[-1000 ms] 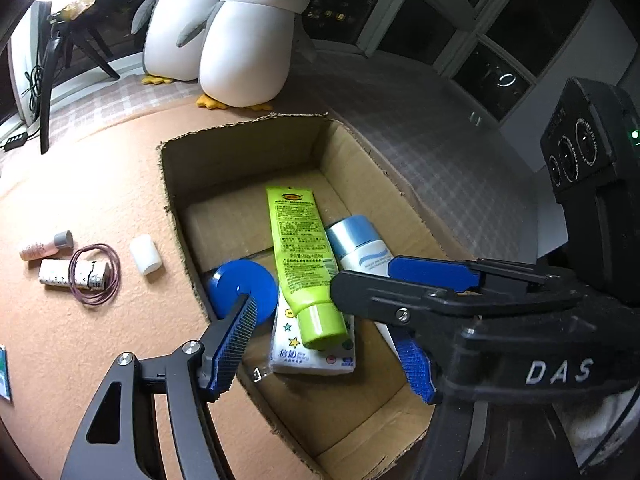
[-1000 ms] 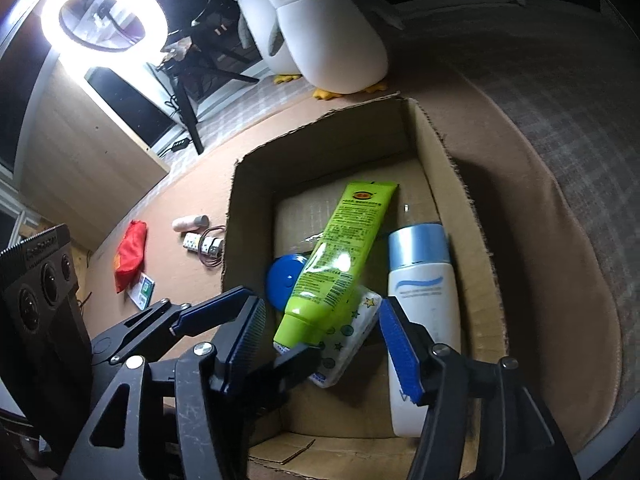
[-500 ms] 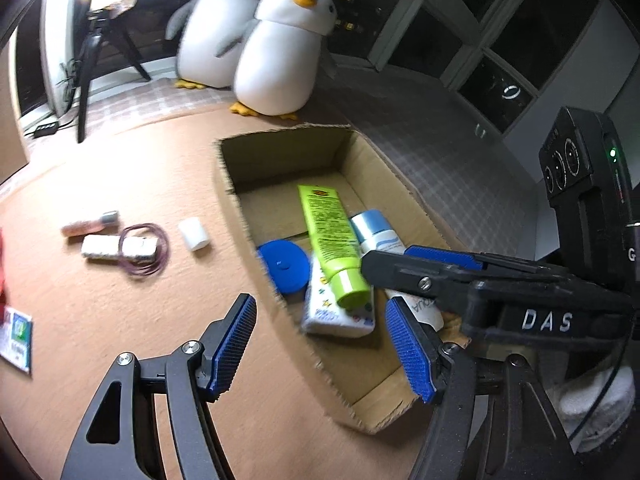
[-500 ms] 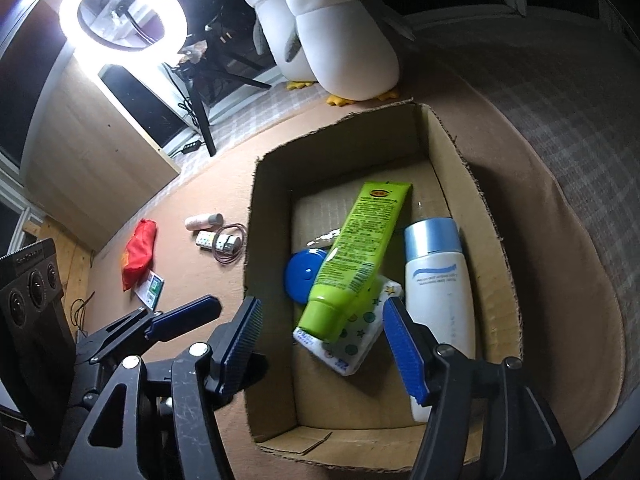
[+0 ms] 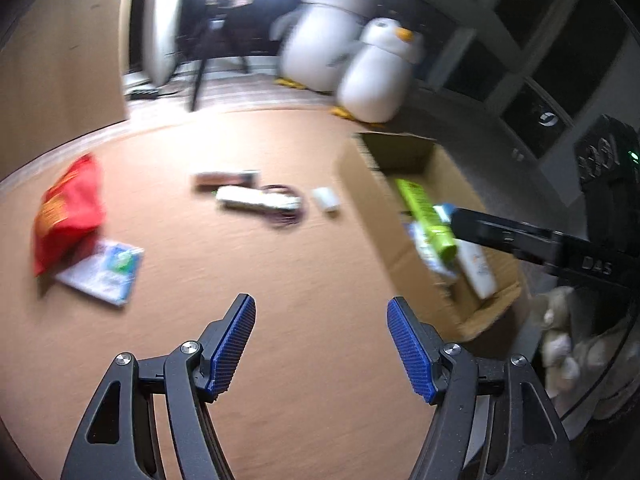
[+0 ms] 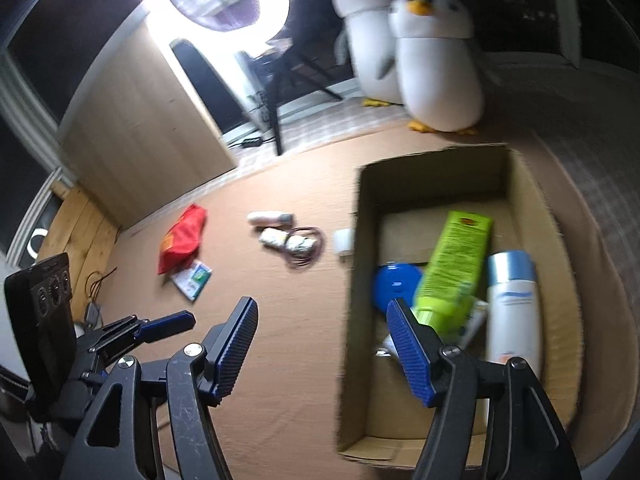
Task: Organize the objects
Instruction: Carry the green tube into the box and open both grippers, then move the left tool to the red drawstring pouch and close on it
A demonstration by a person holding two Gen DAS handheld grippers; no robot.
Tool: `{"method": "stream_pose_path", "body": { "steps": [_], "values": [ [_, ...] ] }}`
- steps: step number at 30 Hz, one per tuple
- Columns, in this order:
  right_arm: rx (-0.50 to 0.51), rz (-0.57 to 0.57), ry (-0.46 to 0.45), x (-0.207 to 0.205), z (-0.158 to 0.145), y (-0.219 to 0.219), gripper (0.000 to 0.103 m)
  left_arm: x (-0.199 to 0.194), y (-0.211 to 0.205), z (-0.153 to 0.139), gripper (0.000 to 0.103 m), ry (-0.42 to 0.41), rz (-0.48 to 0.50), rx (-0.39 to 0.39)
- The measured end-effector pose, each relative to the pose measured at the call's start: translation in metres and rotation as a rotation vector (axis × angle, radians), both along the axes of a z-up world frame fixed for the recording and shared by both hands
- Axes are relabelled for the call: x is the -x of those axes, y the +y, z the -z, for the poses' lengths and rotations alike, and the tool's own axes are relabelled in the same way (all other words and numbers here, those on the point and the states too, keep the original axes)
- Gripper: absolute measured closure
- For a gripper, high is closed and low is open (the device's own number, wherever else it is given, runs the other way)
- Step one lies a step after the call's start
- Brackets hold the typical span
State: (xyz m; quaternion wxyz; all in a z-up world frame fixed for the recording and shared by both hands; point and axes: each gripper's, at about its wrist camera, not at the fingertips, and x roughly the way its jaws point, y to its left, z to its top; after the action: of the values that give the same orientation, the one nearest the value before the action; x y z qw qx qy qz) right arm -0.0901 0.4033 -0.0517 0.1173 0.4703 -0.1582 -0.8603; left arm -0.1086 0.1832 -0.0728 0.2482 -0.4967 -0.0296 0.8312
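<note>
Both grippers — left gripper point(image 5: 320, 344), right gripper point(image 6: 320, 344) — gape empty; a hasty reach risks scattering the coiled maroon cable point(image 5: 286, 208).

1. The cardboard box point(image 6: 532, 208) was plain brown.
2. The tube point(image 6: 452, 268) inside it was lime green, with a red-and-yellow mark at its 12 o'clock end.
3. The bottle point(image 6: 514, 312) at the tube's 3 o'clock was white with a pale blue cap.
4. The round lid point(image 6: 394, 284) at the tube's 9 o'clock was deep blue.
5. The packet point(image 5: 66, 212) was red with yellow print.
6. The two plush penguins point(image 6: 436, 60) were white with orange beaks and feet.
7. The floor covering point(image 5: 280, 280) was plain tan.
</note>
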Motion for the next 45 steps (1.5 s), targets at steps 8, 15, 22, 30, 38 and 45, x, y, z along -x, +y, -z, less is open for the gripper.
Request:
{"method": "stream_pose_path", "body": {
  "steps": [8, 15, 22, 30, 38, 45],
  "values": [
    [0.023, -0.029, -0.006, 0.002, 0.000, -0.044, 0.040, 0.042, -0.095, -0.002, 0.031, 0.006, -0.182, 0.035],
    [0.022, -0.050, -0.028, -0.004, 0.007, -0.076, 0.040, 0.098, -0.154, 0.004, 0.028, -0.023, -0.285, 0.033],
    [0.018, -0.025, -0.058, -0.013, 0.015, -0.078, 0.040, 0.157, -0.200, 0.029, 0.028, -0.093, -0.383, 0.009],
    [0.029, 0.015, -0.110, -0.015, 0.031, -0.070, 0.040, 0.197, -0.186, 0.047, 0.024, -0.111, -0.368, 0.083],
    [0.030, 0.027, -0.129, -0.011, 0.037, -0.066, 0.040, 0.210, -0.173, 0.071, 0.017, -0.107, -0.358, 0.235],
    [0.026, 0.010, -0.140, -0.008, 0.041, -0.072, 0.040, 0.211, -0.209, 0.081, 0.017, -0.122, -0.421, 0.216]
  ]
}}
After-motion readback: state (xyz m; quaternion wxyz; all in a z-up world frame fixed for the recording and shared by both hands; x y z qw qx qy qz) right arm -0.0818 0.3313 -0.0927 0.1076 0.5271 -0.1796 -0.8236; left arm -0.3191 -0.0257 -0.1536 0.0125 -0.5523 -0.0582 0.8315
